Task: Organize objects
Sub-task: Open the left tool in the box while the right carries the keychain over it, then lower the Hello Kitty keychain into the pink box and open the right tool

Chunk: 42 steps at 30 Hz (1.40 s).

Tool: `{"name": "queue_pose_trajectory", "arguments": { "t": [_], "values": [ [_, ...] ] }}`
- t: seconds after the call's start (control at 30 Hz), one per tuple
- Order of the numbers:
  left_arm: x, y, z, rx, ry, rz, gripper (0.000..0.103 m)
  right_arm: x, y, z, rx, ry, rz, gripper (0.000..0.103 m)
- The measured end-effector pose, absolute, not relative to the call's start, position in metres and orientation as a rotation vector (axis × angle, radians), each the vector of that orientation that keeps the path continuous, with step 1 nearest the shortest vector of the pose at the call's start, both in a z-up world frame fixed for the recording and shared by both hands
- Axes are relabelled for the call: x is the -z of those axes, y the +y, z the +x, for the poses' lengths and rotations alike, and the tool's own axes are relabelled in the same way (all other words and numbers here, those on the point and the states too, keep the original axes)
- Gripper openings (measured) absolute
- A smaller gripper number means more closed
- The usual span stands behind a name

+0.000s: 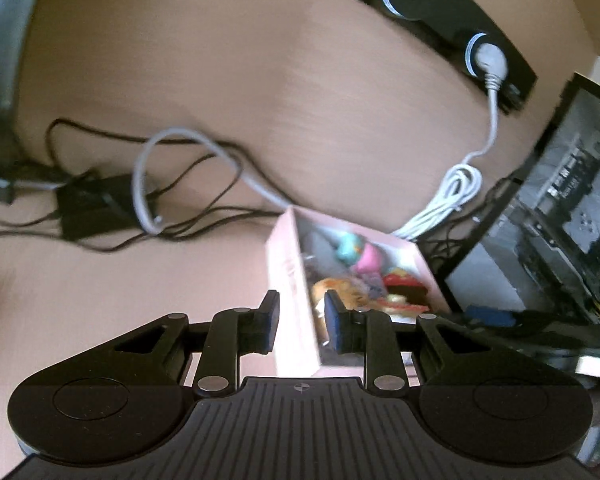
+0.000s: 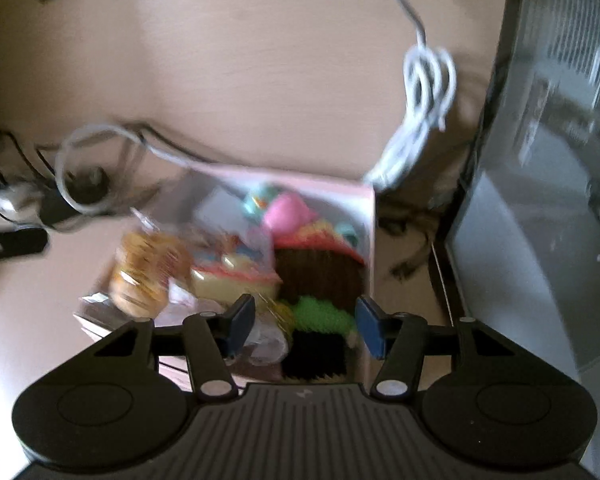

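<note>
A pink open box (image 1: 290, 264) stands on the tan desk, filled with several small plush toys, among them a pink one (image 1: 367, 260) and a red one (image 1: 399, 282). My left gripper (image 1: 301, 318) straddles the box's near left wall, one blue pad outside and one inside, both pressed on it. In the right wrist view the same box (image 2: 369, 240) lies below my right gripper (image 2: 305, 322), which hangs open over it. A green fuzzy toy (image 2: 323, 314) and crinkled plastic wrap sit between its pads, which do not clearly touch them. A brown plush with a red rim (image 2: 319, 276) and an orange wrapped item (image 2: 148, 272) lie further in.
A coiled white cable (image 1: 455, 192) runs from a black power strip (image 1: 459, 20) down behind the box. A black adapter (image 1: 96, 208) with tangled black wires lies to the left. A glass-sided computer case (image 2: 539, 160) stands close on the right.
</note>
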State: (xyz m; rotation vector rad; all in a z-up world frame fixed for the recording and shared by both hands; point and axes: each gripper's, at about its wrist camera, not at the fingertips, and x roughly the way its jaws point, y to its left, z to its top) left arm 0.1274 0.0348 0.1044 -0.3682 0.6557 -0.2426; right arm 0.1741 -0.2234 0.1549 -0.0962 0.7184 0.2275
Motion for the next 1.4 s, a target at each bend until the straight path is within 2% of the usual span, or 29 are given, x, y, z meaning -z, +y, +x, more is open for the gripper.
{"name": "queue_pose_trajectory", "arguments": {
  "t": [0.03, 0.07, 0.1, 0.33, 0.47, 0.6, 0.73, 0.8, 0.87, 0.93, 1.1, 1.4],
  "values": [
    [-0.105, 0.038, 0.125, 0.23, 0.661, -0.372, 0.027, -0.161, -0.22, 0.171, -0.253, 0.713, -0.085, 0.043],
    [-0.105, 0.041, 0.121, 0.222, 0.663, -0.376, 0.027, -0.164, -0.217, 0.171, -0.296, 0.728, -0.066, 0.025],
    [-0.105, 0.042, 0.12, 0.219, 0.665, -0.381, 0.027, -0.166, -0.214, 0.173, -0.344, 0.759, -0.032, 0.021],
    [-0.108, 0.041, 0.105, 0.232, 0.68, -0.357, 0.027, -0.124, -0.198, 0.208, -0.301, 0.976, 0.05, 0.019],
    [-0.105, 0.046, 0.099, 0.211, 0.694, -0.359, 0.027, -0.118, -0.203, 0.215, -0.302, 0.982, 0.063, 0.017],
    [-0.097, 0.045, 0.097, 0.193, 0.727, -0.375, 0.027, -0.116, -0.182, 0.216, -0.267, 0.956, -0.073, 0.016],
    [-0.095, 0.04, 0.095, 0.208, 0.745, -0.36, 0.027, -0.115, -0.165, 0.206, -0.26, 0.91, -0.208, 0.021],
    [-0.094, 0.041, 0.096, 0.206, 0.746, -0.362, 0.027, -0.122, -0.167, 0.195, -0.26, 0.872, -0.226, 0.029],
    [-0.094, 0.042, 0.099, 0.198, 0.748, -0.375, 0.027, -0.135, -0.178, 0.18, -0.263, 0.828, -0.207, 0.052],
    [-0.095, 0.041, 0.103, 0.198, 0.746, -0.394, 0.027, -0.149, -0.192, 0.158, -0.265, 0.756, -0.193, 0.063],
    [-0.1, 0.028, 0.116, 0.239, 0.737, -0.42, 0.027, -0.163, -0.229, 0.109, -0.248, 0.682, -0.175, 0.065],
    [-0.09, -0.016, 0.161, 0.255, 0.789, -0.37, 0.027, -0.128, -0.245, 0.096, -0.147, 0.732, -0.213, 0.065]
  ]
}}
